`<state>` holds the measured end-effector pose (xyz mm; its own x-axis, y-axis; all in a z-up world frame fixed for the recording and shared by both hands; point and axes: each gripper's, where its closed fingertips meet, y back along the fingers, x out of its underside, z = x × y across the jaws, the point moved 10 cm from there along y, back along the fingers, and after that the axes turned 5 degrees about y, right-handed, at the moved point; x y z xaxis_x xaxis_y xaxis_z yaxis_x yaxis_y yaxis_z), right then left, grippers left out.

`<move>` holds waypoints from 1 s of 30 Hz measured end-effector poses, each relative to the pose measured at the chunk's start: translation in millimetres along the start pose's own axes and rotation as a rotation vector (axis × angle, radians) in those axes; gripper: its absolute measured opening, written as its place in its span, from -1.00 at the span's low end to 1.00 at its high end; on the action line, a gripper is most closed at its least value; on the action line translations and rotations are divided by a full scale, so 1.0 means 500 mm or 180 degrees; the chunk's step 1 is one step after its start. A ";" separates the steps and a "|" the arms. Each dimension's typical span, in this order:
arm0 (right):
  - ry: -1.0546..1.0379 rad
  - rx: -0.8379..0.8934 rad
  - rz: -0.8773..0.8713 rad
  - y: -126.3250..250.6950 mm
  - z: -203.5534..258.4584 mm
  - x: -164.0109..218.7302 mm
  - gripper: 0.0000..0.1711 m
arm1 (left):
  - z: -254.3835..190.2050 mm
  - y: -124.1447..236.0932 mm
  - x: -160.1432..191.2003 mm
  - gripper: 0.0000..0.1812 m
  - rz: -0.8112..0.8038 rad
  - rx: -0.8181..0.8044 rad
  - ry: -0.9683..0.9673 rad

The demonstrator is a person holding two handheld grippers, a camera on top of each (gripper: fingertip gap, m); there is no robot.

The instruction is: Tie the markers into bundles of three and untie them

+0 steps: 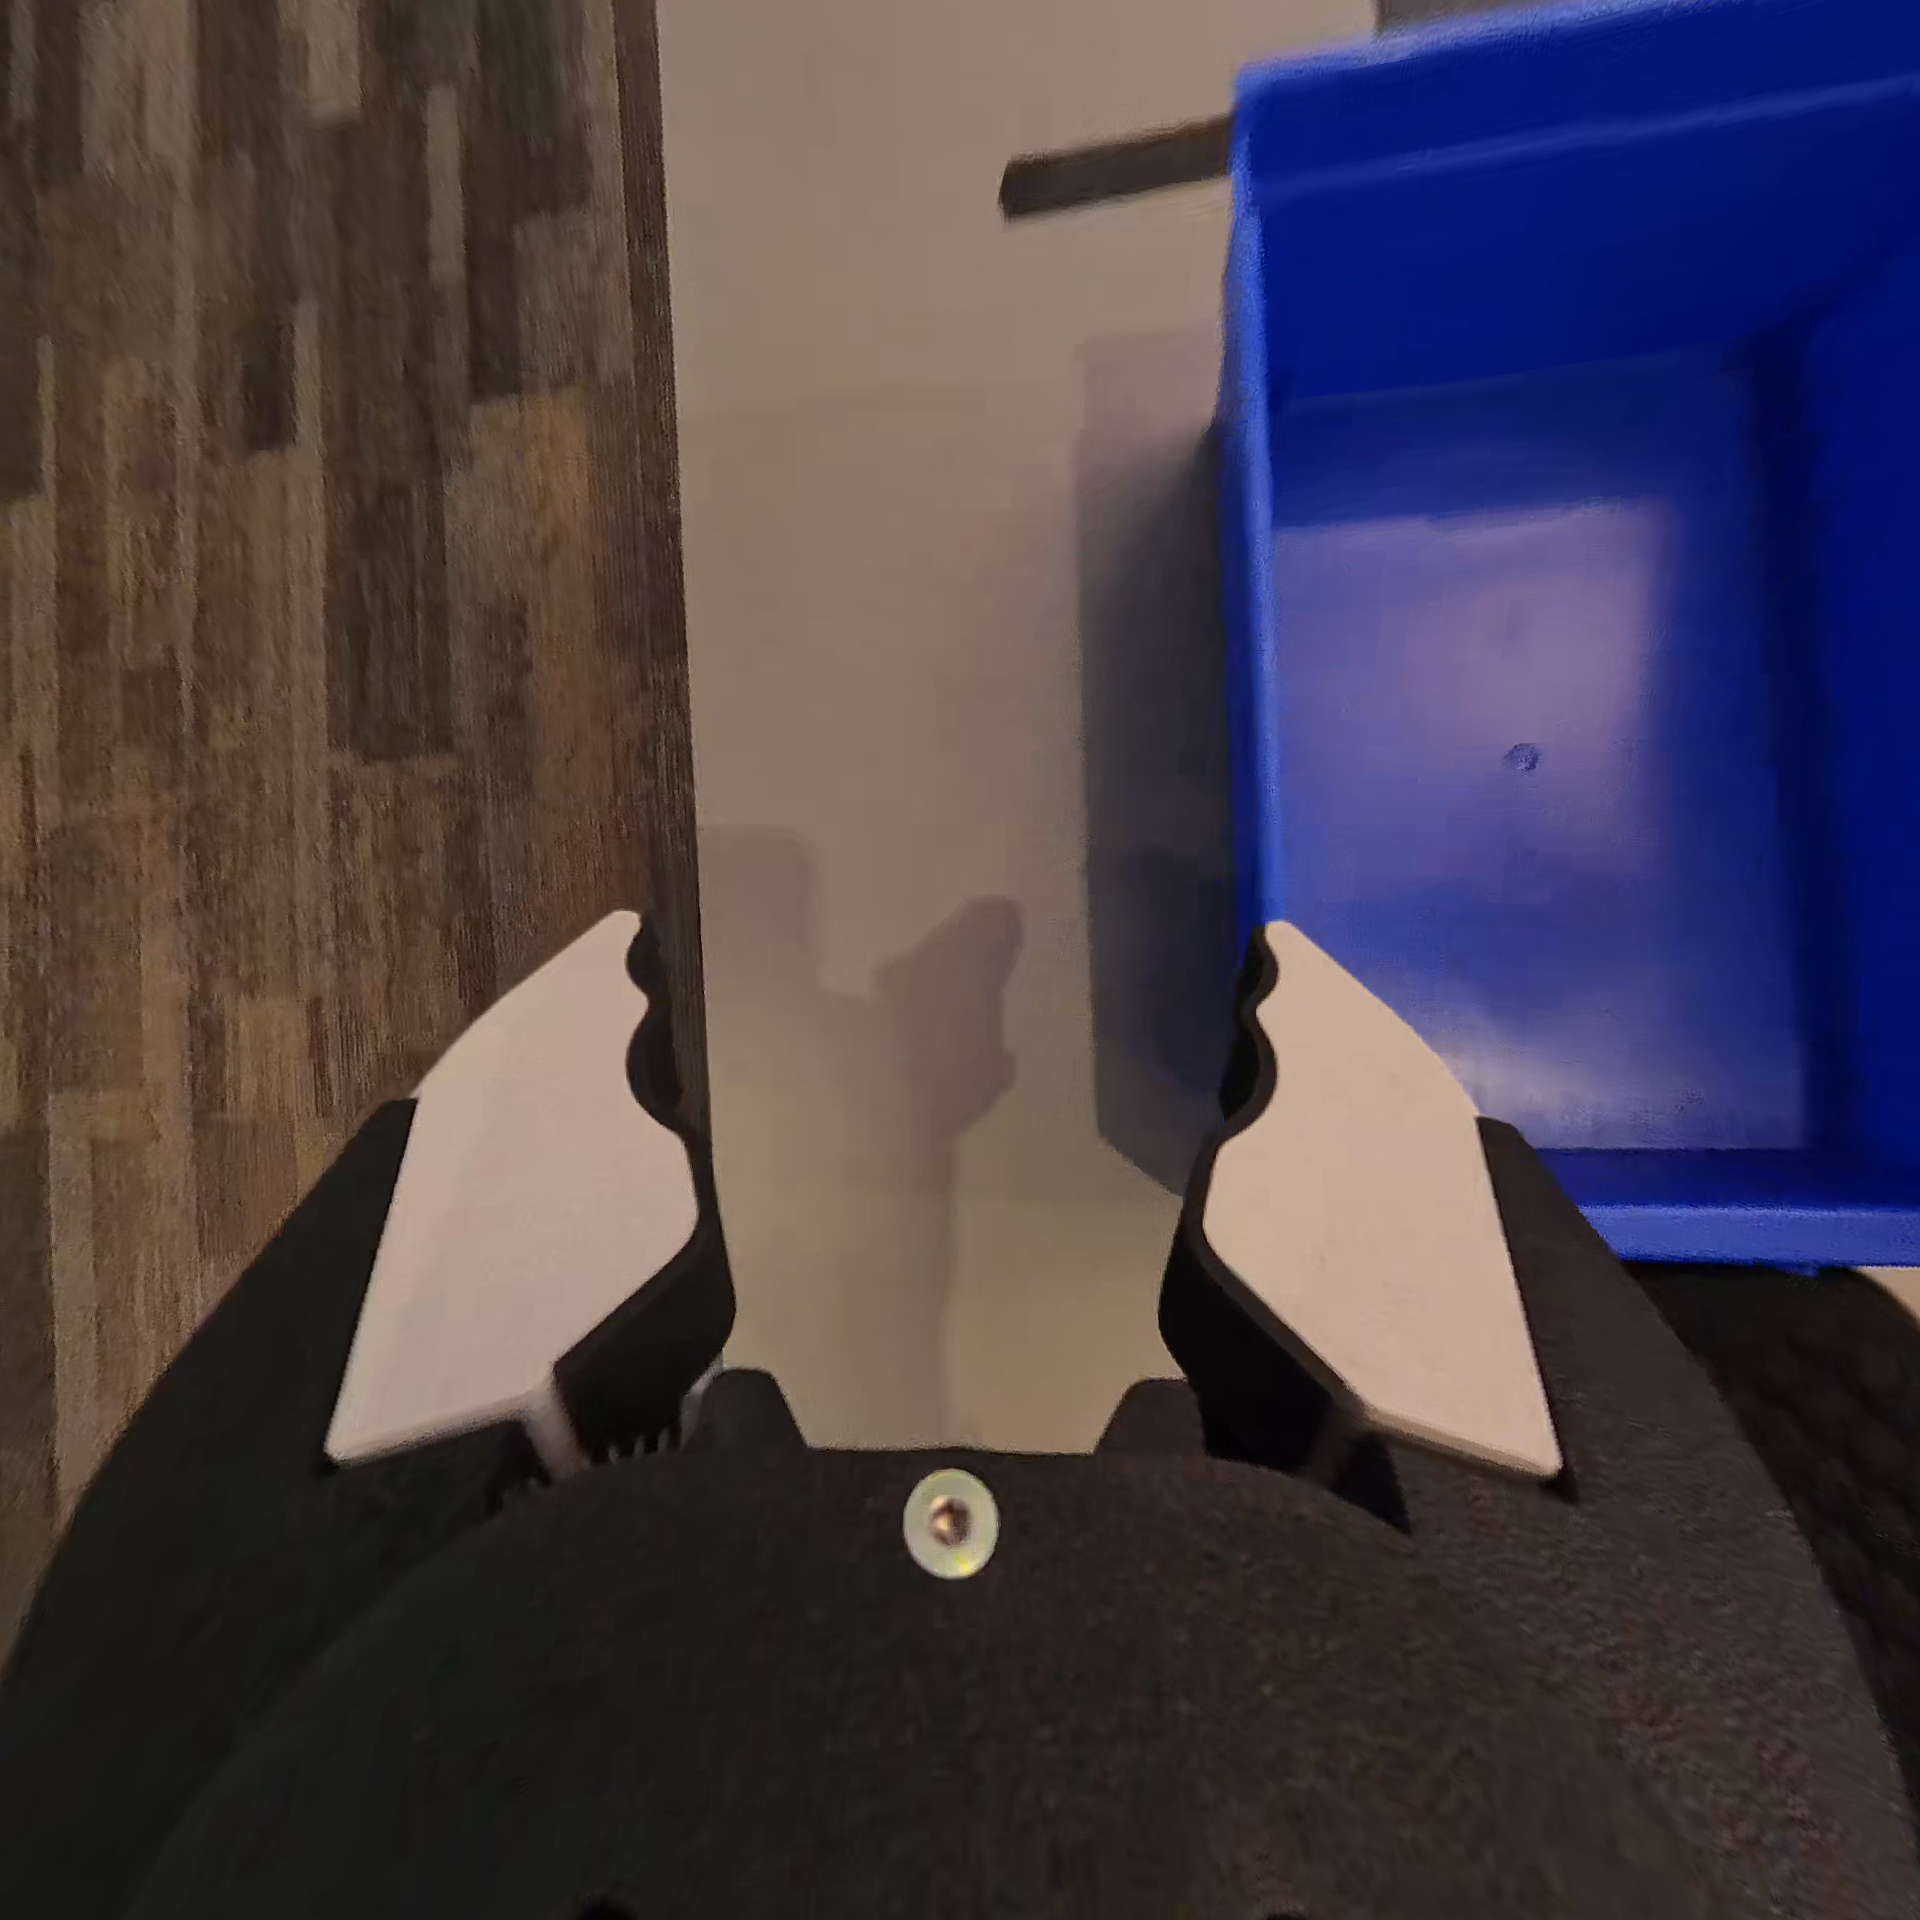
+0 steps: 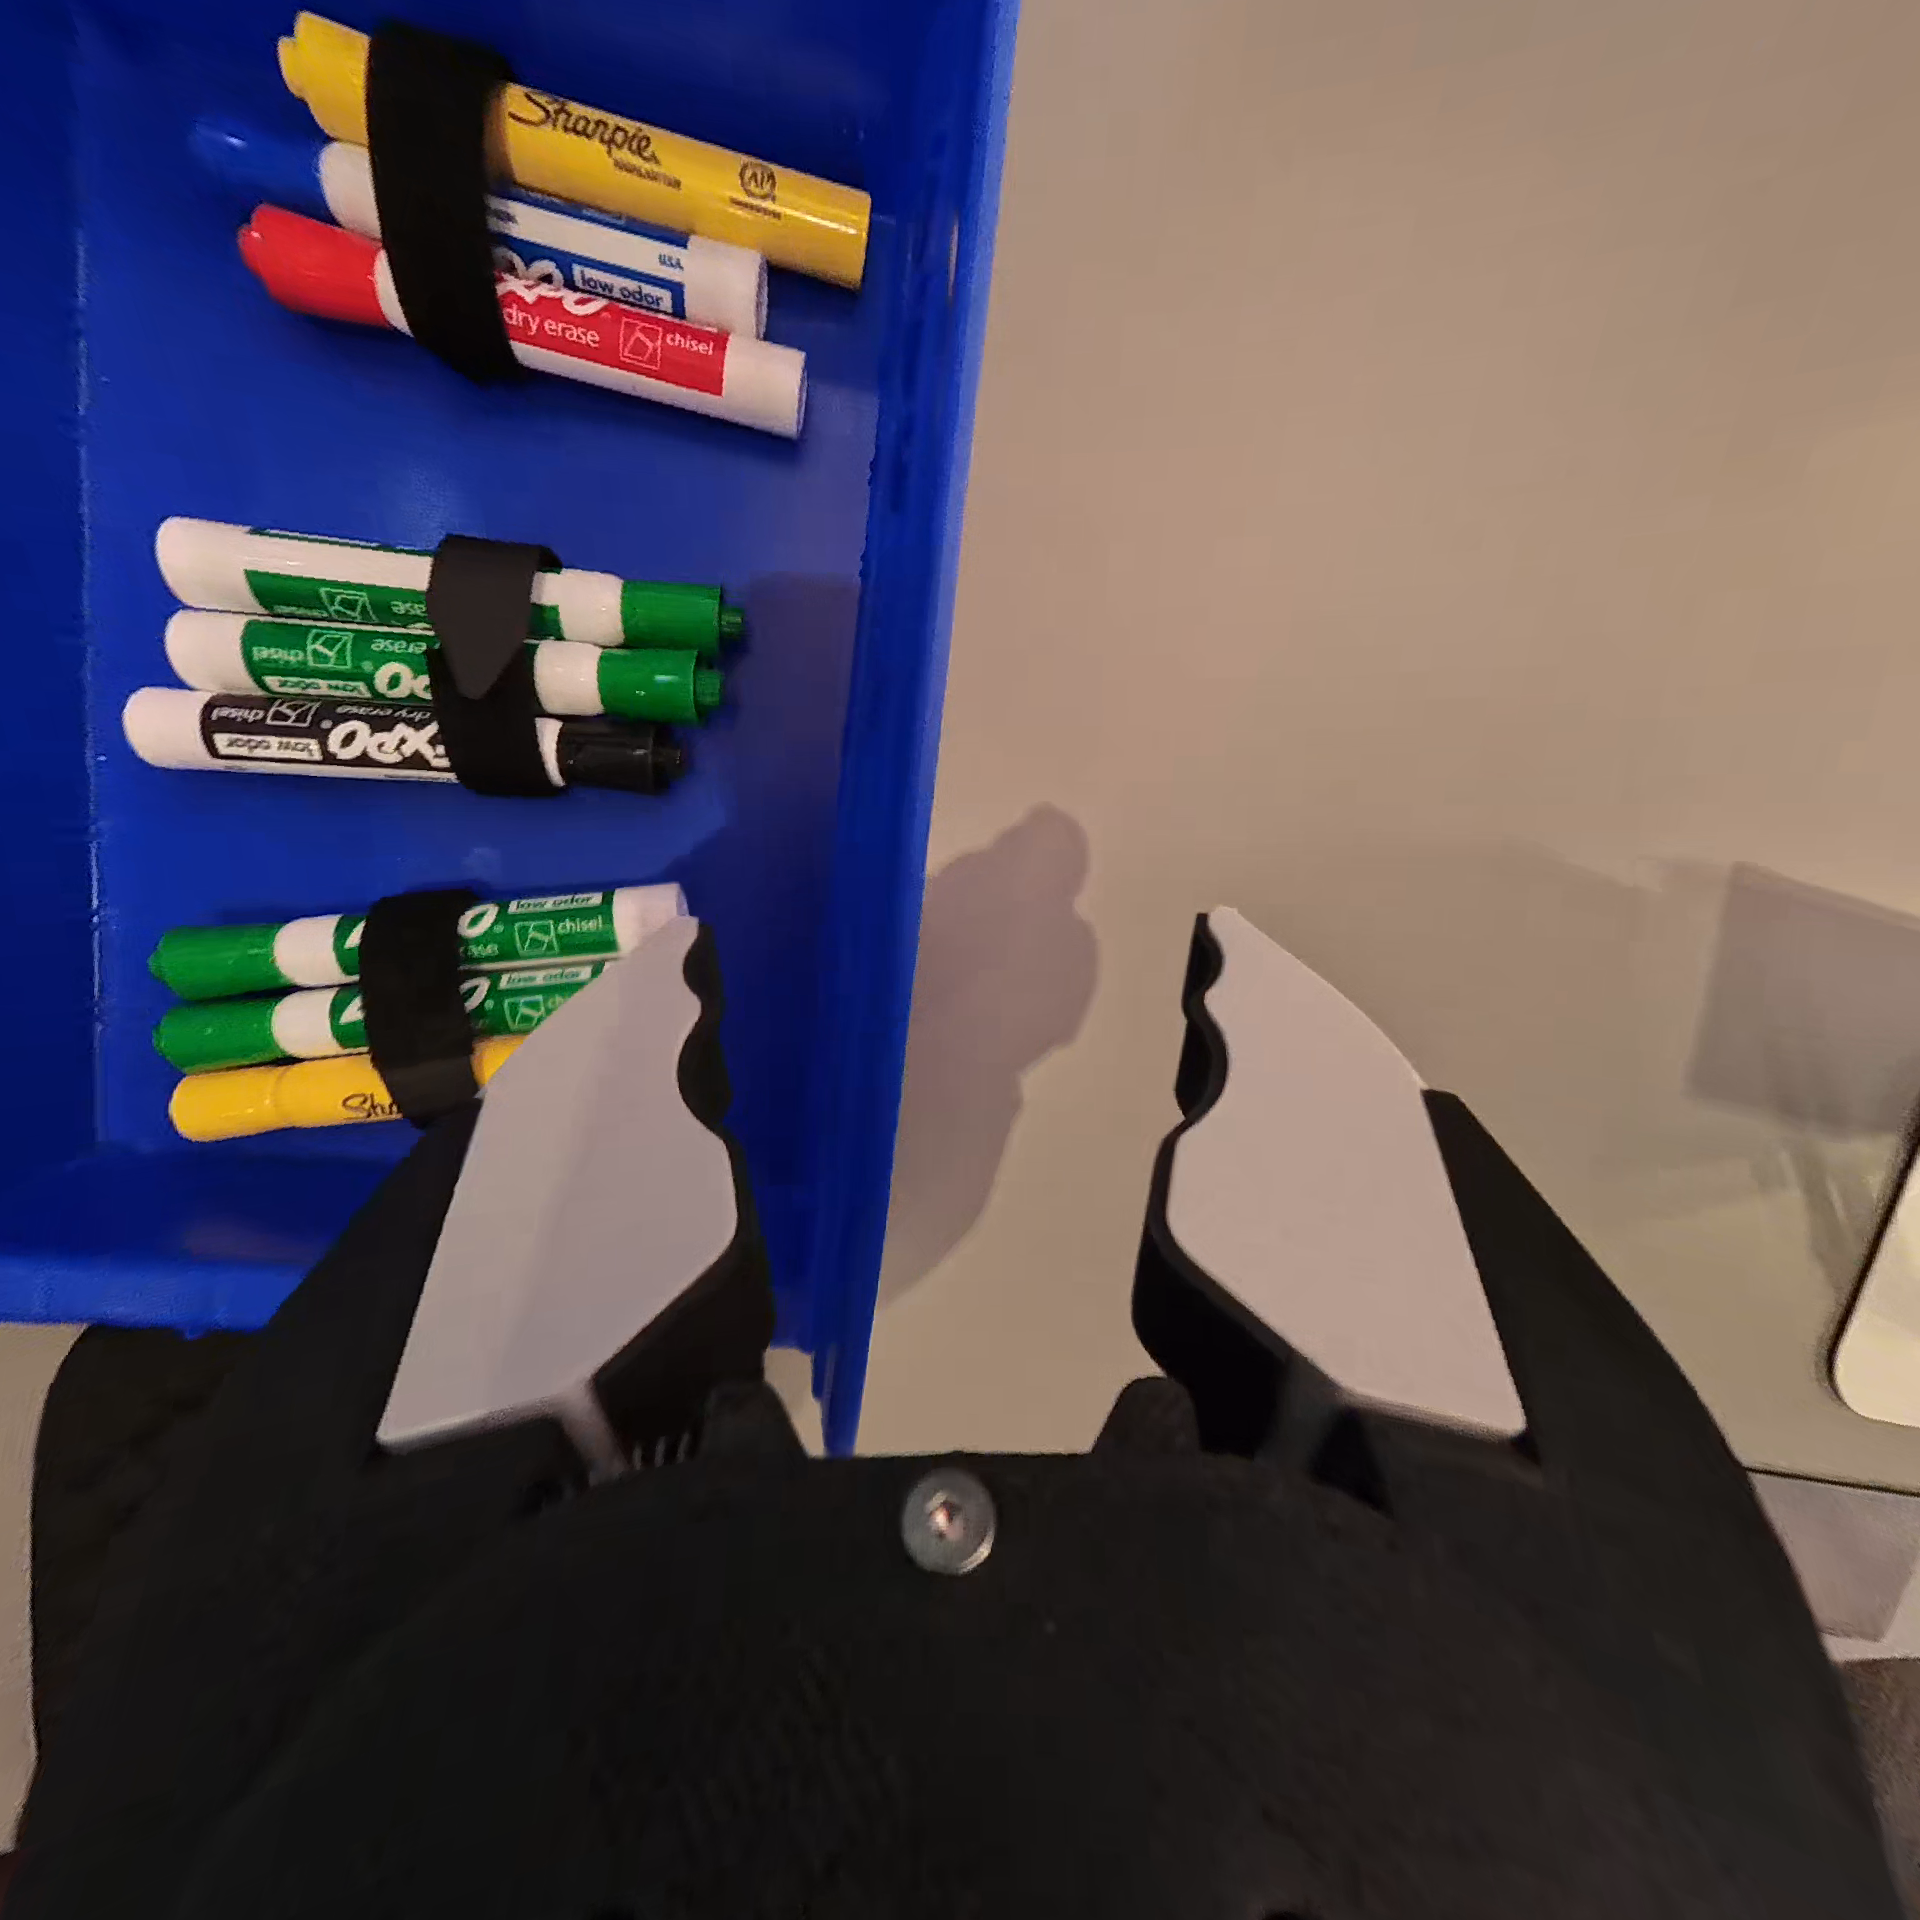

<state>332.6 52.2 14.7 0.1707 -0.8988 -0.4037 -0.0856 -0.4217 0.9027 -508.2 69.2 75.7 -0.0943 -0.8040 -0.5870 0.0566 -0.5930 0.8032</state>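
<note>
In the right wrist view a blue bin [image 2: 894, 623] holds three marker bundles, each bound by a black strap. The far bundle [image 2: 582, 239] is yellow, blue and red. The middle bundle [image 2: 343, 655] is two green markers and a black one. The near bundle [image 2: 301, 1008] is two green and a yellow, partly hidden by my finger. My right gripper [image 2: 951, 966] is open and empty, straddling the bin's right wall. My left gripper [image 1: 945, 966] is open and empty over the white table, left of the blue bin [image 1: 1558, 675], whose visible part is bare.
The white table [image 1: 883, 520] ends at a left edge with patterned carpet [image 1: 312, 520] below. A black strap [image 1: 1117, 177] lies on the table behind the bin. A pale object [image 2: 1886, 1320] sits at the right edge of the right wrist view. The gap from one gripper's tips to the other's is roughly 85 cm.
</note>
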 end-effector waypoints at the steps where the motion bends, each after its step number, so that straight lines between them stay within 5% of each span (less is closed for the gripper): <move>1: -0.0017 -0.0036 0.0039 -0.013 -0.001 -0.004 0.01 | 0.006 -0.017 0.005 0.15 0.0099 0.0013 0.0041; 12: -0.0086 -0.0199 0.0468 -0.108 -0.008 -0.015 -0.26 | -0.037 -0.080 0.012 0.05 0.0238 0.1063 0.0542; 19: -0.0068 -0.0289 0.0475 -0.112 -0.011 -0.020 -0.33 | -0.075 -0.122 0.001 -0.05 0.0586 0.0765 0.0366; 24: 0.0000 -0.0507 0.0570 -0.109 0.000 -0.018 -0.64 | -0.080 -0.177 0.019 -0.18 0.1101 0.0449 0.0237; 27: -0.0047 -0.0731 0.0567 -0.106 0.006 -0.017 -0.88 | -0.092 -0.189 0.021 -0.63 0.1190 0.0816 0.0539; 30: -0.0150 -0.0803 0.0572 -0.107 0.003 -0.016 -0.89 | -0.109 -0.197 0.022 -0.93 0.1285 0.0971 0.0581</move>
<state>334.5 81.6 -30.7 0.1289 -0.9633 -0.2355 0.1370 -0.2179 0.9663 -460.9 116.3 -15.6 0.0509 -0.9760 -0.2118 -0.2412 -0.2178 0.9457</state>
